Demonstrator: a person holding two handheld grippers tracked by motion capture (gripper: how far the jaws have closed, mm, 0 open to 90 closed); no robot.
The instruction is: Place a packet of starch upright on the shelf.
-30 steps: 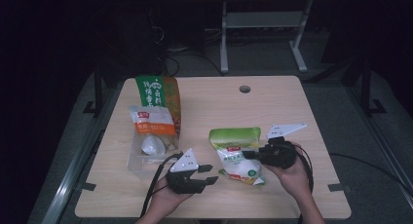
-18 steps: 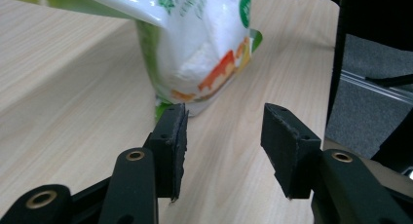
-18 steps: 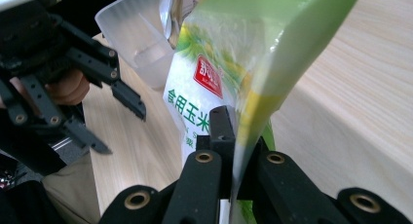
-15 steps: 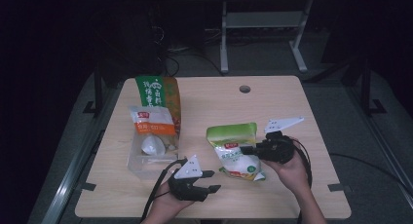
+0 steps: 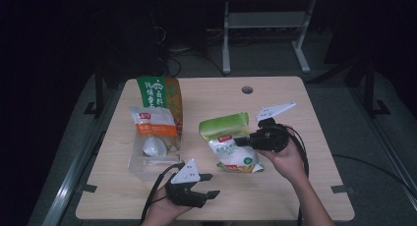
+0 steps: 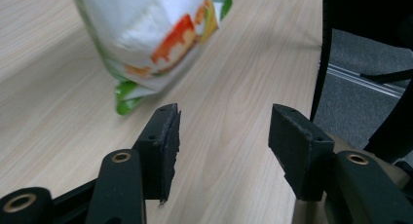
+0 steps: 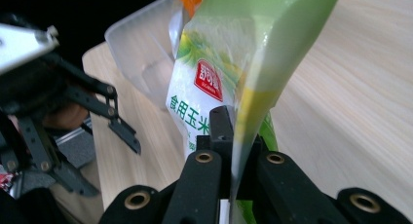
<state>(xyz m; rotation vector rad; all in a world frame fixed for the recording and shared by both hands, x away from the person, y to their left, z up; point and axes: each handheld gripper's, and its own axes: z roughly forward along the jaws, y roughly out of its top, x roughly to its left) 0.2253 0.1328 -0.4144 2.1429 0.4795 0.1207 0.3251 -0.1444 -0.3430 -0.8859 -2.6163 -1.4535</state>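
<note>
While the green-and-white bag (image 5: 229,143) is being held near the middle of the wooden surface (image 5: 295,196), its edge is being pinched between the closed jaws of the right gripper (image 5: 242,142), as is being shown close up in the right gripper view, where the bag's (image 7: 229,83) seam is being clamped. The bag is being kept partly raised, with its lower end toward the surface. The left gripper (image 5: 209,185) is being held near the surface's front edge, apart from the bag; its jaws have just been opening and nothing is being held between them. An orange-labelled packet (image 5: 150,125) is being propped by a clear plastic container (image 5: 147,159), with a taller green-and-brown bag (image 5: 160,96) behind.
</note>
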